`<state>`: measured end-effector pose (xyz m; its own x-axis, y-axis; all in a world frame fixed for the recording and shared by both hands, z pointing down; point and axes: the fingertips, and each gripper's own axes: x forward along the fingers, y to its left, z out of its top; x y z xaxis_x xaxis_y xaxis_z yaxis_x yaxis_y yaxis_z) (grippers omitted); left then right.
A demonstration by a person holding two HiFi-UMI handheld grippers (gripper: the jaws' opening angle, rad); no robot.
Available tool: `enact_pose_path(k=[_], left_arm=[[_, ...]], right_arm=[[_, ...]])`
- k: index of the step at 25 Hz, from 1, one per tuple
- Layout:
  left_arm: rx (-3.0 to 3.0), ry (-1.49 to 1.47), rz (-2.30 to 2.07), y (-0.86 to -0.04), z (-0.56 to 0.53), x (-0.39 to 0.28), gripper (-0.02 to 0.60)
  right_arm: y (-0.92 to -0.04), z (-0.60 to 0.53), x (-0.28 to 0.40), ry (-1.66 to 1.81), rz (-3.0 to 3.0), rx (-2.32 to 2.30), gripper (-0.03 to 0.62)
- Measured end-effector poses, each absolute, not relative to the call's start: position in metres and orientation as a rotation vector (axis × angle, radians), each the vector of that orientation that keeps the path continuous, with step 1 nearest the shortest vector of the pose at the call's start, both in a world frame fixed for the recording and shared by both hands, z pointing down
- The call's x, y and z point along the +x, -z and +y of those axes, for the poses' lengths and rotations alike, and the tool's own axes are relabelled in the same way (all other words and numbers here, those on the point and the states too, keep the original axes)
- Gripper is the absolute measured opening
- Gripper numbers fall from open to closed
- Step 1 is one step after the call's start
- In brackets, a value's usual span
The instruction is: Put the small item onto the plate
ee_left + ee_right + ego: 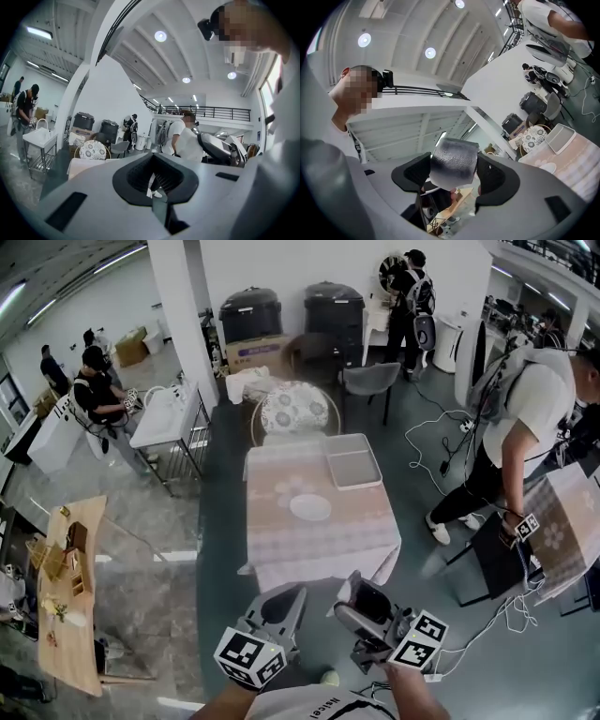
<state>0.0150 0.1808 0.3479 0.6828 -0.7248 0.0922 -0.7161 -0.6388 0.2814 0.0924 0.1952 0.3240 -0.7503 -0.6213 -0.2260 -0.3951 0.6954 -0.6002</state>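
The small item (pixel 453 164), a stubby silvery-grey piece, is not on the worktop (pixel 281 545). It sits up in the right tongs (pixel 454 171), clamped pad to pad and filling the gap between them. The left tongs (pixel 154 180) are pressed together on nothing, so the right side carries this one.

Now the relation that matters. In the head view both tongs hang close to the person's body, left tongs (pixel 279 610) and right tongs (pixel 364 604) side by side, short of the worktop's near edge. The white plate (pixel 310 508) lies ahead of them near the middle of the patterned cloth, well apart from the load, with a pale tray (pixel 352 461) beyond it towards the far right corner.

From the right tongs the plate lies forward and a touch to the left. The right gripper view looks mostly at ceiling, with the plate (pixel 547 168) low at its right edge. So the tongs are aimed upward and would likely need tipping down as they go forward.
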Motion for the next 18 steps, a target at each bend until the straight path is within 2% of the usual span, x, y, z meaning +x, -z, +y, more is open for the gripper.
enact_pose_path(k=[18], left_arm=[[2.643, 0.005, -0.983, -0.379, -0.006, -0.044, 0.006]], right_arm=[[-0.353, 0.015, 0.018, 0.789, 2.468, -0.963, 0.322]])
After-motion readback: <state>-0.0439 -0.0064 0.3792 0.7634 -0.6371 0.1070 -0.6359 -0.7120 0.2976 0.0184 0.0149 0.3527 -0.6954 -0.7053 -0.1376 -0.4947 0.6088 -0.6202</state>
